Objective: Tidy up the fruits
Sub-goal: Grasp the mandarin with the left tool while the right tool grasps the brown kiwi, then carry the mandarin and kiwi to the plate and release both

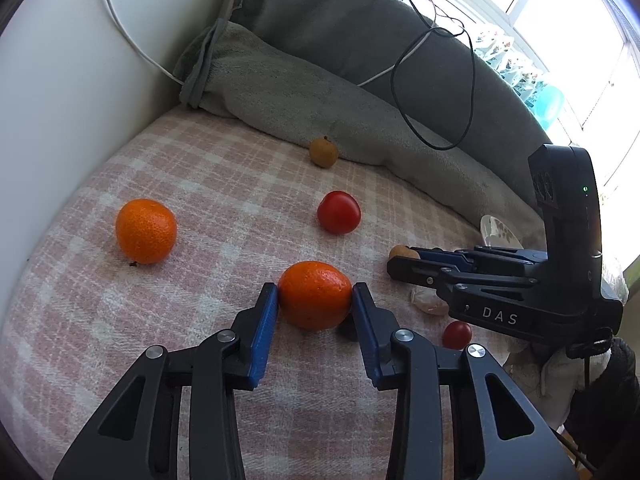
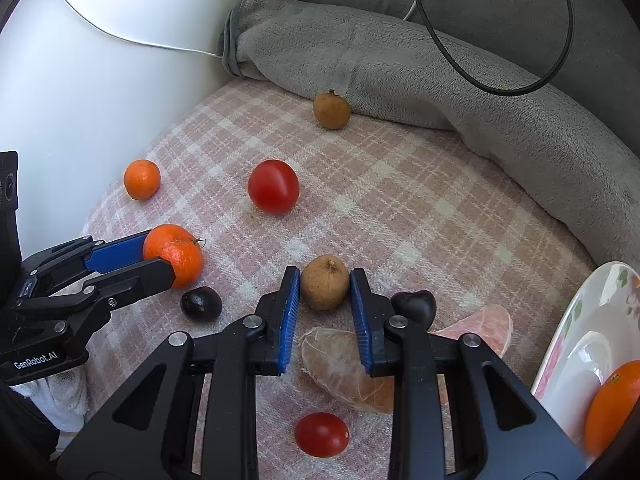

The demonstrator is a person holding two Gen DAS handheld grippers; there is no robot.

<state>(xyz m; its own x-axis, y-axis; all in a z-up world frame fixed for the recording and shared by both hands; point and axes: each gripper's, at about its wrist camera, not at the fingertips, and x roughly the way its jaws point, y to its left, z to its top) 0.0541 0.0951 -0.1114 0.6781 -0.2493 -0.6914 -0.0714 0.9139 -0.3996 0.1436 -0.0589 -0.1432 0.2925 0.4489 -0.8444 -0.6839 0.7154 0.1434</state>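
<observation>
Left wrist view: the left gripper (image 1: 315, 294) is clamped on a mandarin (image 1: 315, 295) lying between its pads. The right gripper (image 2: 325, 286) is clamped on a brown fruit (image 2: 324, 282) at its tips. Both should be lifted straight up, the plate (image 2: 576, 316) lying to the right of the right gripper.

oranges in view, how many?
3. One in the left claw, orange; one loose near the wall; one on the plate. More may sit hidden on the plate.

White letters "DAS" stand on the black body of the right gripper (image 1: 404, 260). "GenRobot.AI" is printed in white on the left gripper (image 2: 160, 258) body.
</observation>
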